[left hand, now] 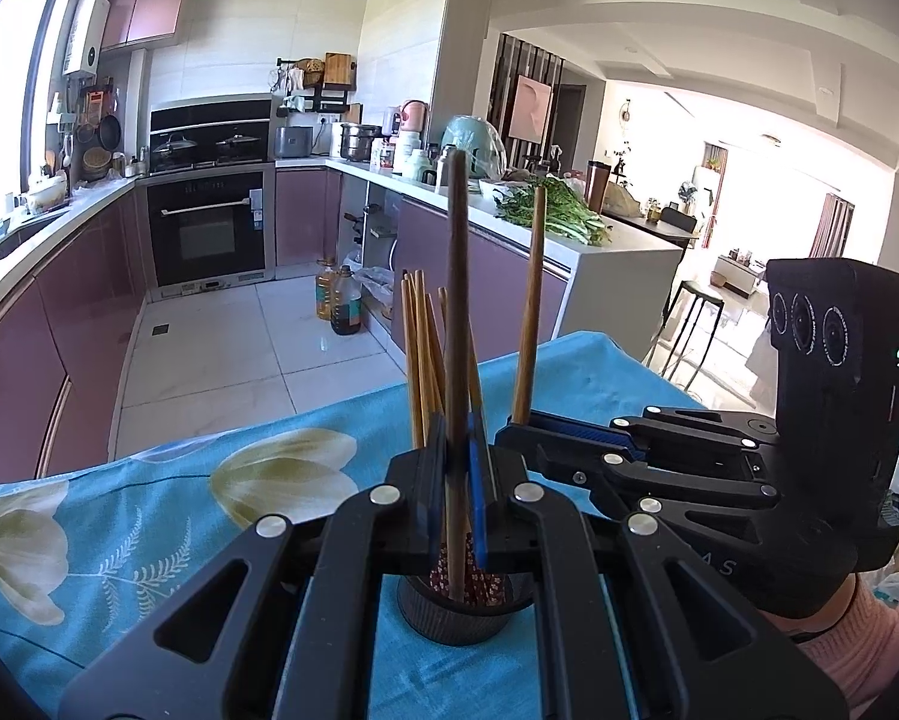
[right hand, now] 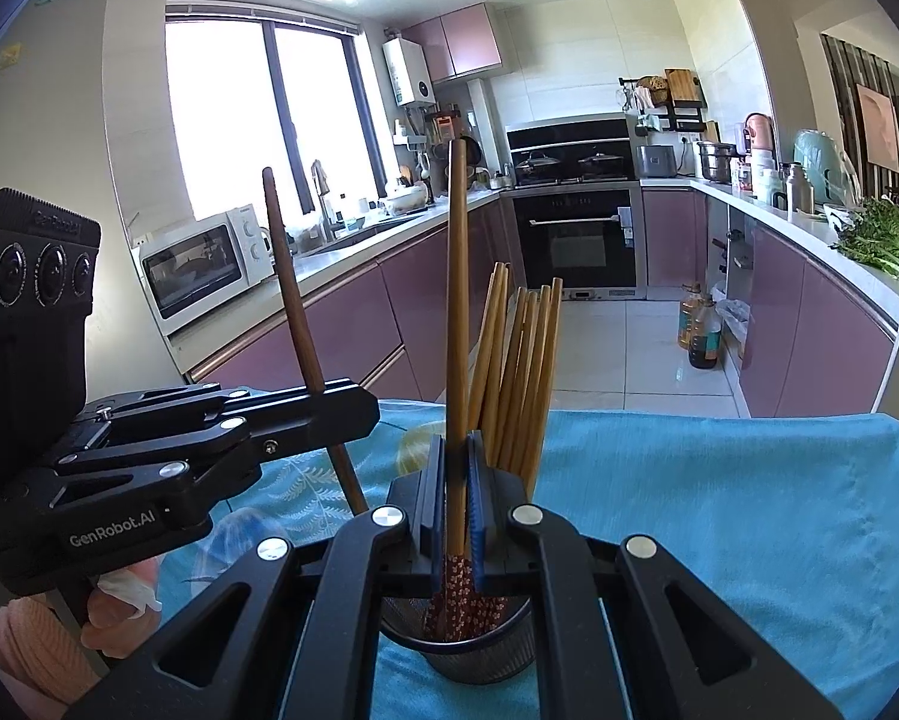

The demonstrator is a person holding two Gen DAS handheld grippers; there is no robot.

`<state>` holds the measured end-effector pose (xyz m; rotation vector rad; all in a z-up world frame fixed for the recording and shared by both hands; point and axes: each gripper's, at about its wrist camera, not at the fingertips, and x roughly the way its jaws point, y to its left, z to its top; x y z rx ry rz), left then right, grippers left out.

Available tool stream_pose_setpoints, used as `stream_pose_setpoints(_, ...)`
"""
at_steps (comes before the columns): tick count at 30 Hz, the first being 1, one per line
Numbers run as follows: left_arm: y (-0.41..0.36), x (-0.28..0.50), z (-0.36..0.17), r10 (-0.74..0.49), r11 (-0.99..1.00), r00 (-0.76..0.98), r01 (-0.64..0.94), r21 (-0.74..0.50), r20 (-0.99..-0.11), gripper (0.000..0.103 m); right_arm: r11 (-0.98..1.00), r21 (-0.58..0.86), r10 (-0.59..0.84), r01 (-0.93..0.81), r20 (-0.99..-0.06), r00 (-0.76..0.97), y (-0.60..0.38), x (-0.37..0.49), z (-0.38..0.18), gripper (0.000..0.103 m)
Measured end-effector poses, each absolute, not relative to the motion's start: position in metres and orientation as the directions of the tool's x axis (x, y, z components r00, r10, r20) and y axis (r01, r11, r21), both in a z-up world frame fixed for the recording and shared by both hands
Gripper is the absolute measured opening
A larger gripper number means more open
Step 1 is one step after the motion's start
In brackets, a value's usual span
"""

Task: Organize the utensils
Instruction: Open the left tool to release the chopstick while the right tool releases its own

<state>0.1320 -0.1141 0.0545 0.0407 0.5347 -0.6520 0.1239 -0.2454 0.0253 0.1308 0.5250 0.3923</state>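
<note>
A dark mesh utensil holder (left hand: 449,624) (right hand: 479,660) stands on a blue flowered cloth (left hand: 149,528) (right hand: 719,510), with several light wooden chopsticks (left hand: 419,360) (right hand: 521,372) leaning in it. My left gripper (left hand: 455,438) (right hand: 365,408) is shut on a dark brown chopstick (left hand: 457,276) (right hand: 287,276), held upright. Its patterned lower end dips into the holder. Just to its right, my right gripper (right hand: 455,450) (left hand: 512,429) is shut on a lighter chopstick (right hand: 457,300) (left hand: 530,300), also upright over the holder.
The cloth-covered table ends at its far edge (right hand: 689,414), with tiled kitchen floor beyond. Oil bottles (left hand: 335,300) stand on that floor by the purple cabinets. A person's hands in pink sleeves (left hand: 857,642) (right hand: 35,642) grip the handles.
</note>
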Motion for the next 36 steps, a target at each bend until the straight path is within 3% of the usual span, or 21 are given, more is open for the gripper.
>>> stream_pose_setpoints(36,-0.127,0.175,0.020,-0.534,0.824,0.633,0.539,-0.176,-0.561,0.008,0.920,0.241,0.392,-0.310,-0.510,0.766,-0.252,0.134,0.010,0.006)
